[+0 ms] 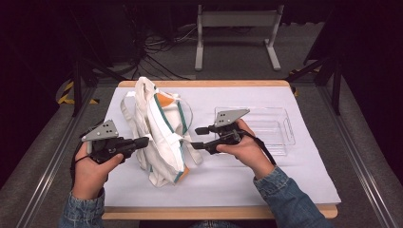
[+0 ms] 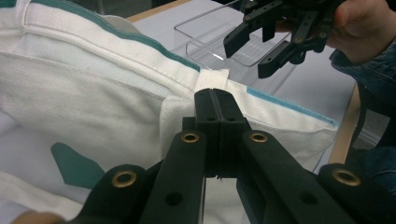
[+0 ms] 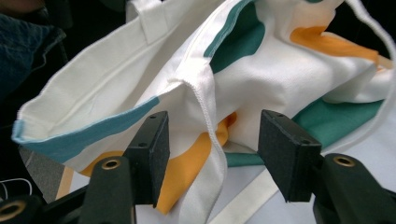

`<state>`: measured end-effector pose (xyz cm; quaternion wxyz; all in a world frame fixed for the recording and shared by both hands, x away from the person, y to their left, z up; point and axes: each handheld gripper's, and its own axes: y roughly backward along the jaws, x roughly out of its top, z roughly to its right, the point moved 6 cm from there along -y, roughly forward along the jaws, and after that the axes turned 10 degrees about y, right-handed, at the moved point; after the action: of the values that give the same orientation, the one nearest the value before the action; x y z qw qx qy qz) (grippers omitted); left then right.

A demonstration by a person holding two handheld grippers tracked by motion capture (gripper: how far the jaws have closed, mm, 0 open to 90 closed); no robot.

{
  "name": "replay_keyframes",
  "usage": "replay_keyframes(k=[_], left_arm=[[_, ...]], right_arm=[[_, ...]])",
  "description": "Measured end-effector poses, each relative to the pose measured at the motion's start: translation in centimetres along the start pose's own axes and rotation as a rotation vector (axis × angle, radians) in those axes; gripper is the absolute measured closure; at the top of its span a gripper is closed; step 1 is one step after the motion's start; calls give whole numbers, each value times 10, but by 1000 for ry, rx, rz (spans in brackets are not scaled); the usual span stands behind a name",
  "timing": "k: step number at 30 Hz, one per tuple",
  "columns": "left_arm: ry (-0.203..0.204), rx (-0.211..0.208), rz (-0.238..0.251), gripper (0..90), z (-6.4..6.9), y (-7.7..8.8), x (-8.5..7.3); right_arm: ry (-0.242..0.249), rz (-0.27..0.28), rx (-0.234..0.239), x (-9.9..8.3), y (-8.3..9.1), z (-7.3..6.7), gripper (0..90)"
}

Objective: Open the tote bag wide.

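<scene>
A white cloth tote bag [image 1: 159, 128] with teal and orange trim stands slumped in the middle of the table. My left gripper [image 1: 145, 141] is at its left side, shut on the bag's rim. In the left gripper view the closed jaws [image 2: 215, 98] pinch the bag [image 2: 93, 93] where a strap is sewn on. My right gripper [image 1: 195, 137] is open at the bag's right side. In the right gripper view a seamed fold of the bag [image 3: 261, 79] lies between the spread jaws [image 3: 212, 140], untouched by either pad. The right gripper [image 2: 245, 59] also appears open in the left gripper view.
A clear plastic tray [image 1: 280, 137] lies right of the bag, behind my right hand; its rim [image 2: 205, 28] shows in the left gripper view. A white sheet [image 1: 294, 180] covers the table. A white stand [image 1: 237, 19] and cables are on the floor beyond.
</scene>
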<state>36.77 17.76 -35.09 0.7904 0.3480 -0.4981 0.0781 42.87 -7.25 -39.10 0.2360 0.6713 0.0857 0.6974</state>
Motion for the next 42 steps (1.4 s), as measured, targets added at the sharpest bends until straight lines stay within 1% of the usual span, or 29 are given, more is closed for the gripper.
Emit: replay_keyframes(k=[1,2,3,6,7,8,9,10,11,16,18,19,20,21,22,23,24,25,26,28,29,30,32,34,36,37,38,39,42], left_arm=[[0,0,0,900,0,0,0],[10,-1,-5,900,1,1,-1],[4,2,-4,900,0,1,-2],[9,9,-4,900,0,4,-4],[13,14,-3,900,0,4,-4],[13,14,-3,900,0,4,-4],[14,27,-2,900,-2,6,-5],[14,27,-2,900,-2,6,-5],[22,33,-1,899,-4,7,-5],[35,35,4,894,-6,9,-5],[42,40,-8,873,-6,9,-5],[35,50,-12,846,-7,9,-5],[42,62,-13,820,-8,9,-5],[36,75,-6,761,-9,8,-4],[37,77,-7,694,-10,8,-4],[47,74,0,601,-10,7,-4],[38,74,0,495,-11,6,-4],[35,78,0,421,-11,4,-4],[35,78,0,379,-11,4,-4],[26,63,-13,357,-11,0,-4],[19,57,-26,369,-11,-2,-5],[28,52,-44,433,-10,-4,-7],[24,51,-72,522,-11,-8,-10],[23,45,-100,674,-11,-11,-12],[27,45,-118,736,-11,-10,-14],[27,45,-118,788,-11,-10,-14],[19,43,-120,788,-11,-8,-13],[16,53,-115,839,-11,-3,-12],[14,60,-100,847,-11,3,-10]], right_arm=[[0,0,0,0,0,0,441],[1,-6,3,-1,-4,0,451],[4,-14,7,-3,-9,0,468],[37,-39,25,-7,-21,-2,539],[54,-42,26,-7,-24,-3,599],[54,-42,26,-7,-24,-3,599],[73,-54,27,-7,-26,-5,789],[73,-54,27,-7,-26,-5,789],[85,-55,32,-5,-24,-8,874],[84,-71,48,-3,-18,-12,879],[78,-69,48,-1,-16,-13,879],[77,-67,45,0,-15,-13,879],[76,-66,44,0,-13,-14,879],[78,-62,46,2,-11,-15,879],[74,-59,47,2,-10,-16,879],[78,-57,47,3,-9,-16,878],[77,-54,47,3,-8,-16,878],[76,-52,46,4,-7,-16,879],[76,-52,46,4,-7,-16,879],[75,-47,49,5,-6,-17,878],[75,-47,49,5,-6,-17,879],[74,-47,50,5,-5,-18,878],[77,-45,49,5,-5,-18,879],[75,-40,50,6,-3,-19,879],[74,-39,47,7,0,-18,878],[74,-39,47,7,0,-18,878],[74,-38,46,7,1,-18,879],[75,-37,39,8,6,-18,879],[74,-32,29,10,12,-17,879]])
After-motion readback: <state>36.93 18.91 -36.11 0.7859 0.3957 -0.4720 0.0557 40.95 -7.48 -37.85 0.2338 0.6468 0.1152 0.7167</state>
